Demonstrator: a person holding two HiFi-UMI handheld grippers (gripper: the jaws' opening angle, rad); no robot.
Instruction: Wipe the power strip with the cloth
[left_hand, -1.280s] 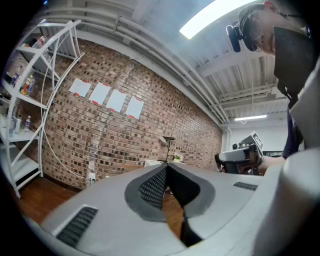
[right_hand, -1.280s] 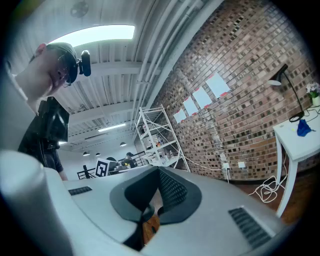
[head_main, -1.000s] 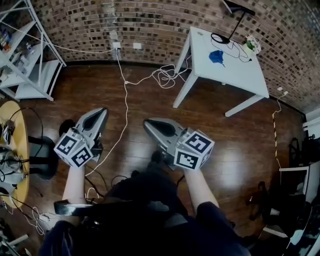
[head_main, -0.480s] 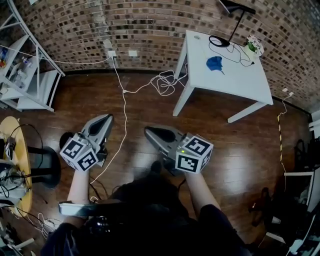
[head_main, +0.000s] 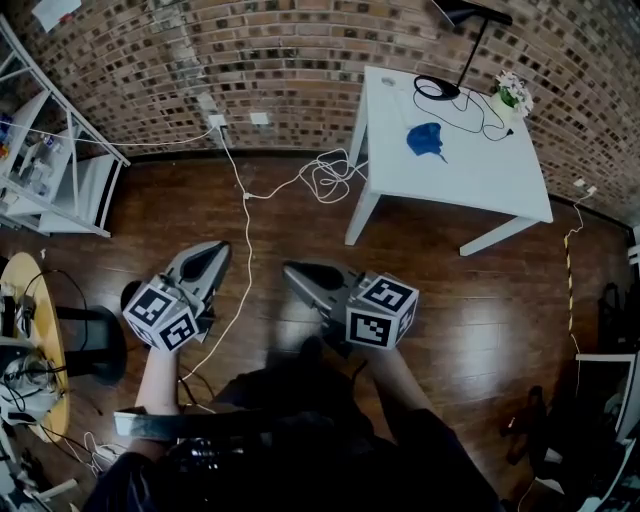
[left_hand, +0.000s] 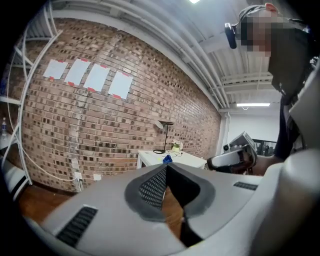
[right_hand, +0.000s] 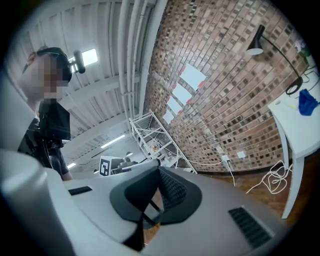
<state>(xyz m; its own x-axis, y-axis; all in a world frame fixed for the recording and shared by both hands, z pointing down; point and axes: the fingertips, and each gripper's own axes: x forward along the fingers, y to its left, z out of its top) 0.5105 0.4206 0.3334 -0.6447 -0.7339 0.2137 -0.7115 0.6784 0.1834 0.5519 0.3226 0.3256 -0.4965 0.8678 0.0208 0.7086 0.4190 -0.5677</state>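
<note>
The cloth (head_main: 424, 140) is lying on the table (head_main: 480, 185) at one o'clock, shelving (head_main: 85, 180) standing at ten, cable (head_main: 328, 175) between.

Small blue crumpled fabric cloth (head_main: 425, 140), bunched in a loose heap, untouched, lying flat on the white square table (head_main: 480, 175), on its half nearer the brick wall, left of centre in the head view

Grey left gripper (head_main: 218, 250), black-white marker cube (head_main: 160, 315)

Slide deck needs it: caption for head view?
Left tool and right tool, both shut and empty, above wood floor; blue cloth on white table ahead.
</note>
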